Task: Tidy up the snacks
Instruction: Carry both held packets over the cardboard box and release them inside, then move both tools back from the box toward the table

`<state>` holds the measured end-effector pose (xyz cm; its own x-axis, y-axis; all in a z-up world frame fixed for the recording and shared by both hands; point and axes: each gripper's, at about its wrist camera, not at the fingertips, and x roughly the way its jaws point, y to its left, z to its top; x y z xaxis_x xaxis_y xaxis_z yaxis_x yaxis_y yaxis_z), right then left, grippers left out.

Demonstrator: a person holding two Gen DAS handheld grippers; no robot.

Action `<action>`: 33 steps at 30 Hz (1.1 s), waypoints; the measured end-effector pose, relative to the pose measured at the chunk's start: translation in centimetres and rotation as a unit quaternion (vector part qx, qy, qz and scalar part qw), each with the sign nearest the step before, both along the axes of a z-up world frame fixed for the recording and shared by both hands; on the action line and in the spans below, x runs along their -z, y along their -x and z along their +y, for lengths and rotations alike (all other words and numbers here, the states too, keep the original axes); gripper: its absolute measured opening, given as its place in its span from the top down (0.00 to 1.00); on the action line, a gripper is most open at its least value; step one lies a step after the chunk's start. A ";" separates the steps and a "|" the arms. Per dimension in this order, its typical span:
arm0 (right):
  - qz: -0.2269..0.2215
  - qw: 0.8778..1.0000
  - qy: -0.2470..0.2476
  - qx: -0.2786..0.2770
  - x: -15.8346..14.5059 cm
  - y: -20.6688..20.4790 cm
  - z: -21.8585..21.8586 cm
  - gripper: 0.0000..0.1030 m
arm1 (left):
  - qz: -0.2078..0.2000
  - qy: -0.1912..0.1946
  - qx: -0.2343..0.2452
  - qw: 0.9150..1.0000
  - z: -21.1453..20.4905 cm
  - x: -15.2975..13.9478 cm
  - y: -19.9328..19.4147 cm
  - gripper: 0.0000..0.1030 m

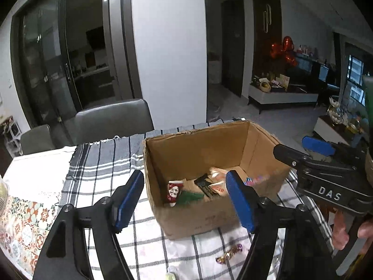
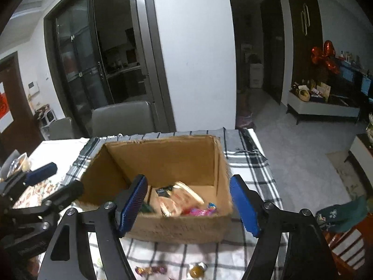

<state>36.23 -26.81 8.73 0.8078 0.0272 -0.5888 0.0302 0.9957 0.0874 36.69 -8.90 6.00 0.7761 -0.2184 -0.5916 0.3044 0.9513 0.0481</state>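
So there's a wrapped candy (image 1: 229,253) loose on the checked cloth (image 1: 105,163), just in front of the box (image 1: 198,214) (which already has snacks in it). It lies below the left gripper (image 1: 184,200), long axis slanting up-right. Both it and the right gripper (image 2: 188,206) hang wide open, holding nothing; which is nearer, hard to say.

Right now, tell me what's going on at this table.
A person is sorting snacks into an open cardboard box on a checked tablecloth. Several packets already lie inside. The left hand-held gripper and the right hand-held gripper both hover open and empty near the box. A few wrapped candies are on the cloth in front of the box, not yet picked up.
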 end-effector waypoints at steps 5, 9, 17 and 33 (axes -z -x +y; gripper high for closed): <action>-0.015 1.000 0.023 -0.007 0.0 3.8 0.9 0.29 | 0.002 -0.002 -0.008 1.000 1.0 0.2 2.9 0.30; -0.012 0.999 0.024 -0.016 0.6 6.3 1.6 0.29 | -0.002 0.001 -0.003 1.000 1.6 0.8 5.2 0.30; 0.001 1.000 0.014 0.003 3.3 10.9 1.3 0.29 | -0.008 -0.022 0.041 0.999 0.6 3.1 8.8 0.30; 0.091 0.996 -0.004 0.009 11.8 14.1 1.7 0.41 | 0.057 -0.030 0.107 0.992 -0.5 11.1 10.9 0.31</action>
<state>22.17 -25.08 -3.05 0.6882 0.0195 -0.7252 0.0637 0.9942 0.0872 25.83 -9.44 -5.07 0.6424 -0.3328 -0.6904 0.5060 0.8607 0.0559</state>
